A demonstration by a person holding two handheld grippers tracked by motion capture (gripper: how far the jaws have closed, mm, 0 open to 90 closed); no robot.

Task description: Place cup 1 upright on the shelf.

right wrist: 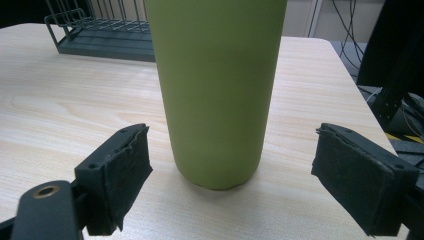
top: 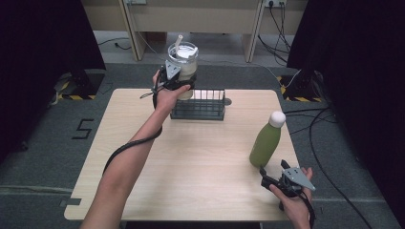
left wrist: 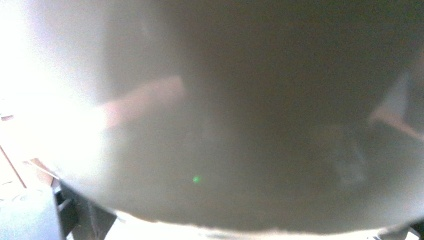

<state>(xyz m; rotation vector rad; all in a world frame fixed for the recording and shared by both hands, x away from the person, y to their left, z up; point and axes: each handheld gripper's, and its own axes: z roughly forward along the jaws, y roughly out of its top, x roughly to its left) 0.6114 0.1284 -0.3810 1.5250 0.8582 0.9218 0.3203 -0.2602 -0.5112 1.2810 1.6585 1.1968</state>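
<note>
A clear cup (top: 183, 64) with a white lid and a straw holds pale liquid; my left gripper (top: 184, 82) is shut on its side, at the back left end of the dark wire rack (top: 198, 109). In the left gripper view the cup (left wrist: 240, 125) is a close blur, with a corner of the rack (left wrist: 70, 212) below it. A green bottle (top: 266, 141) with a white cap stands upright at the table's right. My right gripper (top: 273, 167) is open just in front of it. The bottle (right wrist: 215, 90) stands a little beyond the gripper (right wrist: 231, 150), untouched by either pad.
The light wooden table (top: 200, 167) has the wire rack at its back edge. Cables run over the grey floor to the right of the table. Dark curtains hang on both sides, and wooden furniture legs stand behind.
</note>
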